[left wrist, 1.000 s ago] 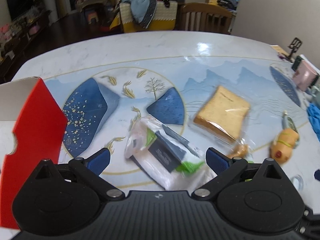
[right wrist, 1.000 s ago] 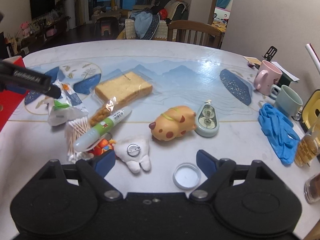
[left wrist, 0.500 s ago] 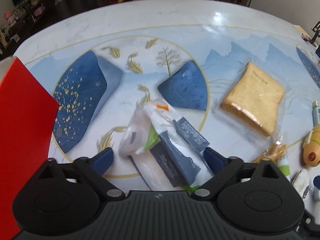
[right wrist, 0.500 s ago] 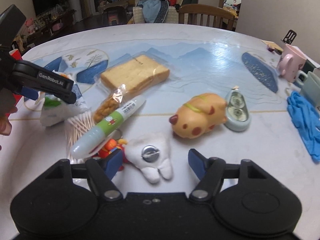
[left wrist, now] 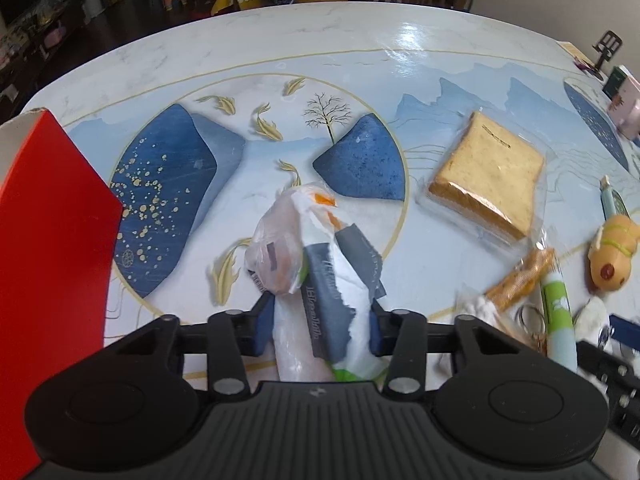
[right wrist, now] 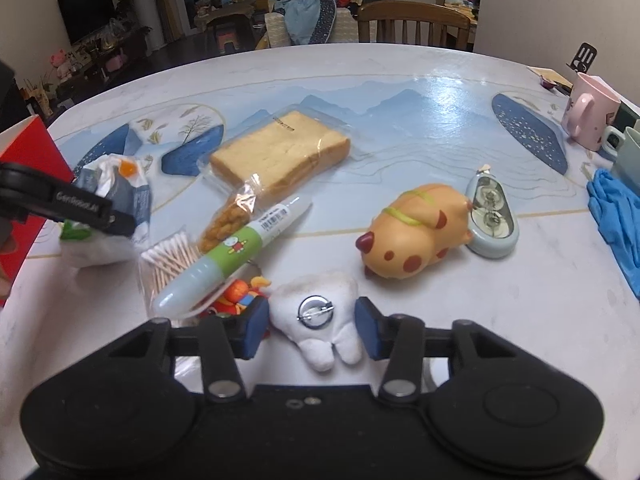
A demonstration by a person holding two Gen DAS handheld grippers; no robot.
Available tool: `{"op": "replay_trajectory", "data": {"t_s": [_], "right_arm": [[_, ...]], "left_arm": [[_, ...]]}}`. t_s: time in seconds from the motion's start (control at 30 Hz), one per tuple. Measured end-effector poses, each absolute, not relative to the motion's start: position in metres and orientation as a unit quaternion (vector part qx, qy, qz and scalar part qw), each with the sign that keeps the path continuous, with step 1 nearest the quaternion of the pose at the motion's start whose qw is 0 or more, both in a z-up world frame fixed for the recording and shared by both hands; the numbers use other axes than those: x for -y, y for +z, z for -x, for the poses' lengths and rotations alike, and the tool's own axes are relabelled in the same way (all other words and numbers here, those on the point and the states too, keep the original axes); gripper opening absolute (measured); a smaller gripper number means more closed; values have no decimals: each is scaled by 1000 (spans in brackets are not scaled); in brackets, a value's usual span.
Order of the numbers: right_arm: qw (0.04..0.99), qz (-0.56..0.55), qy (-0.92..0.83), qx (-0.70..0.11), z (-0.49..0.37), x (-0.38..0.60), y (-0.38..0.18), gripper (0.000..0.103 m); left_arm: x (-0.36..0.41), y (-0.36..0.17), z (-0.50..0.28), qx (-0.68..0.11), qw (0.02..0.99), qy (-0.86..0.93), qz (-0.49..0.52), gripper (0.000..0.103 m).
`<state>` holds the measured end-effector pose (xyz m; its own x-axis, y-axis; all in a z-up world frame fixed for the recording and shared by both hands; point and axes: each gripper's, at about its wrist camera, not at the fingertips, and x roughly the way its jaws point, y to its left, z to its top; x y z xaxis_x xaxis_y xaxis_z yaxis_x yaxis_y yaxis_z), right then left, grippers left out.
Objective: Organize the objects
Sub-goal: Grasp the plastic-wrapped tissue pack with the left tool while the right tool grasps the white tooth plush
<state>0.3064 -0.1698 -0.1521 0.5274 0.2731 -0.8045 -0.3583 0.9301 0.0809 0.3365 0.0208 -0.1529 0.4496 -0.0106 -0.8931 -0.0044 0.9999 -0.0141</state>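
My left gripper point(left wrist: 318, 330) is shut on a crumpled white and grey plastic packet point(left wrist: 320, 272), which still rests on the table; it also shows in the right wrist view point(right wrist: 116, 200). My right gripper point(right wrist: 312, 326) has closed around a white plush tooth badge point(right wrist: 320, 312) with a metal pin on it; both blue pads touch its sides. A wrapped slice of bread point(right wrist: 280, 152), a green and white pen point(right wrist: 232, 252), cotton swabs point(right wrist: 168, 256), an orange toy dog point(right wrist: 416, 232) and a pale blue correction tape point(right wrist: 492, 212) lie on the table.
A red box point(left wrist: 44, 248) stands at the left edge. A pink mug point(right wrist: 588, 116), a green mug point(right wrist: 628, 152) and blue gloves point(right wrist: 616, 216) sit at the right. A small orange figure keychain point(right wrist: 236, 300) lies by the pen. A wooden chair point(right wrist: 412, 24) stands behind the table.
My left gripper has moved forward over the packet and closed on it. My right gripper has moved left to the plush tooth and closed on it, leaving the white lid behind.
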Motion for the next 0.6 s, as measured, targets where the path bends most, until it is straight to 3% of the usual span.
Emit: {"op": "replay_trajectory", "data": {"t_s": [0.17,0.6], "right_arm": [[874,54,176,-450,-298,169,-146,44],[869,69,208,-444,-260,153,-100,44]], "left_arm": [[-29,-148,-321,-524,852,-15,-1,34],[-54,-112,-266,-526,848,-67,22,33]]}}
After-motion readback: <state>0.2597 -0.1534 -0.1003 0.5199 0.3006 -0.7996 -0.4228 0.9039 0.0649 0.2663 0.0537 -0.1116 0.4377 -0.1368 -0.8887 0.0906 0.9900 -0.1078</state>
